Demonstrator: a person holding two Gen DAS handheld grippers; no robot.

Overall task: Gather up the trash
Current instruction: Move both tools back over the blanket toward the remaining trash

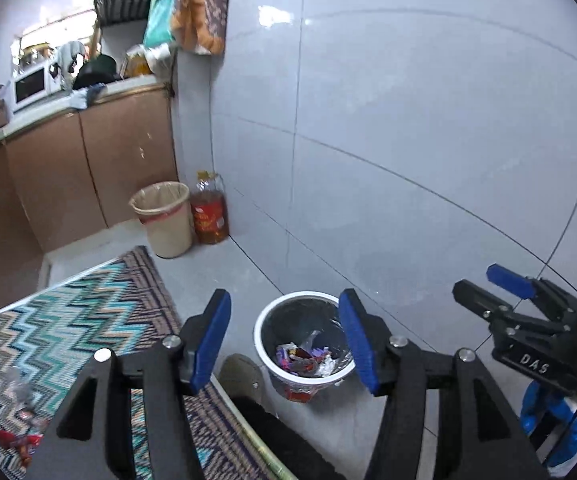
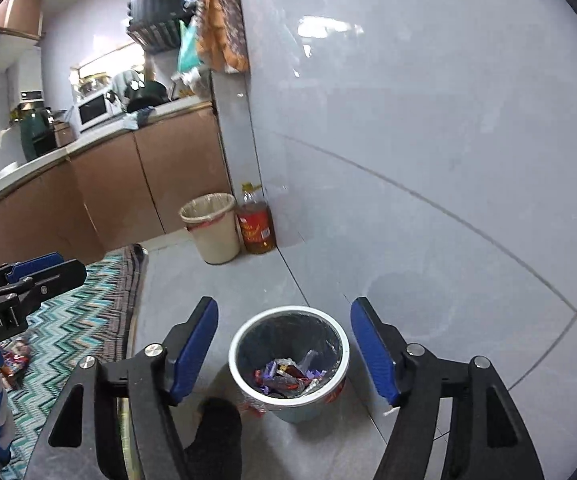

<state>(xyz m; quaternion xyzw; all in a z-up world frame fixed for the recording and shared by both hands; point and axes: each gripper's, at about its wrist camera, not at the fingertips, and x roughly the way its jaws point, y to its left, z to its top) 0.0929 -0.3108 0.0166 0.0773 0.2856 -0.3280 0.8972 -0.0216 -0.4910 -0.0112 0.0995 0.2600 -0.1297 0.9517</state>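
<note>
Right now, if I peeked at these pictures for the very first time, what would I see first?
You'd spot the small white bin on the grey floor by the wall, with shiny wrappers inside. The right gripper and left gripper hang open above it, holding nothing. To the left lies a zigzag rug with a red wrapper on it.

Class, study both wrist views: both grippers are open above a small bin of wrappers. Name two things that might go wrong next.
1. Wrappers remain on the patterned rug; they may get left behind.
2. The small white bin looks light; the right gripper or left gripper might tip it, spilling its wrappers.
</note>
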